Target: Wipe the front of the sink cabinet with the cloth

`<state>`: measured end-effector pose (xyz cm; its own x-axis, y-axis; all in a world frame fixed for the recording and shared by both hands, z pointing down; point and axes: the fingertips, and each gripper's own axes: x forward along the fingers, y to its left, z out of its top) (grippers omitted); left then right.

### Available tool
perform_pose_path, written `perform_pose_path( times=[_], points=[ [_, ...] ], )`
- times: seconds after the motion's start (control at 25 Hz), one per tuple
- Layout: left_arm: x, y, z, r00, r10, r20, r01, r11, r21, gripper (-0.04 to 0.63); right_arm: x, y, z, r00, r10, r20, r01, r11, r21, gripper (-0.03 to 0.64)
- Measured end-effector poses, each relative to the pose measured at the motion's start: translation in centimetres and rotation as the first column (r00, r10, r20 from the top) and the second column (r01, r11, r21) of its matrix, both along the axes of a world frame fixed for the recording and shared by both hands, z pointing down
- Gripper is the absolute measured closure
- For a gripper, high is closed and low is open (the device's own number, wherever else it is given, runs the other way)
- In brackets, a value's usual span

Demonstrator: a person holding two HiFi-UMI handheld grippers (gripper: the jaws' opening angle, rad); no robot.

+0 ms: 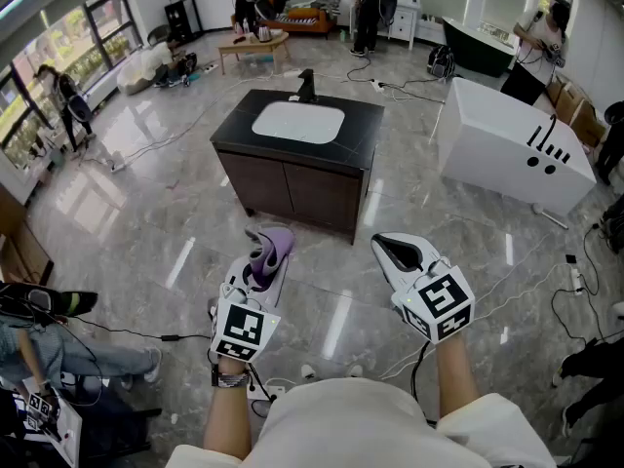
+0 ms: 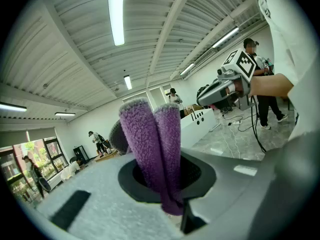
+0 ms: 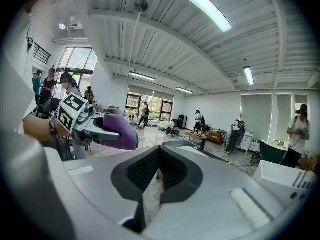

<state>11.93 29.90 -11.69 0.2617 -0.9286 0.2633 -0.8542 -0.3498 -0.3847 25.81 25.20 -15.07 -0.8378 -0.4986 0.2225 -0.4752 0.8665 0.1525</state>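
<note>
Right, both grippers are raised in front of the person. The left gripper (image 1: 265, 257) is clamped tight on the purple cloth (image 2: 152, 144), a fleecy folded wad that stands up out of the jaws and pokes past their tips. Level with it on the other side, and clear of it, the right gripper (image 3: 159, 170) carries nothing. Its jaws are pressed together, the dark ribbed pads meeting in a thin seam with only grey floor showing below them.

Now, straight ahead of both grippers and well apart from them stands the sink cabinet (image 1: 292, 191), alone on the glossy grey marble floor (image 1: 156, 232). Its dark wooden doors face the grippers. On top there's a black counter (image 1: 361, 130) with a white basin (image 1: 297, 122) sunk into it, and a black faucet (image 1: 307, 86) at the edge farthest from the grippers. The cloth is held in the air, touching neither the doors nor anything else.

Ahead of the right gripper and off to its outer side, a big white box-like unit (image 1: 497, 139) sits tilted on the floor just beside the cabinet. Well beyond the cabinet, people (image 1: 369, 8) are standing about at the far end of the room.
</note>
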Motion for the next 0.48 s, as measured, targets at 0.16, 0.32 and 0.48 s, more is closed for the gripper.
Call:
perform_pose_path(
  times=[0.16, 0.32, 0.48],
  points=[
    [0.3, 0.8, -0.3, 1.000, 0.004, 0.002, -0.004, 1.000, 0.002, 0.546, 0.2, 0.9, -0.2, 1.000, 0.003, 0.001, -0.003, 1.000, 0.001, 0.612],
    [-0.2, 1.2, -0.2, 1.000, 0.003, 0.002, -0.003, 1.000, 0.003, 0.546, -0.1, 1.4, -0.8, 0.997, 0.004, 0.071, -0.001, 1.000, -0.031, 0.612],
    [-1.3, 1.3, -0.1, 1.000, 0.007, -0.003, -0.007, 1.000, 0.006, 0.546, -1.1, 1.6, -1.0, 0.996, 0.021, 0.087, -0.019, 1.000, -0.023, 0.612]
  ],
)
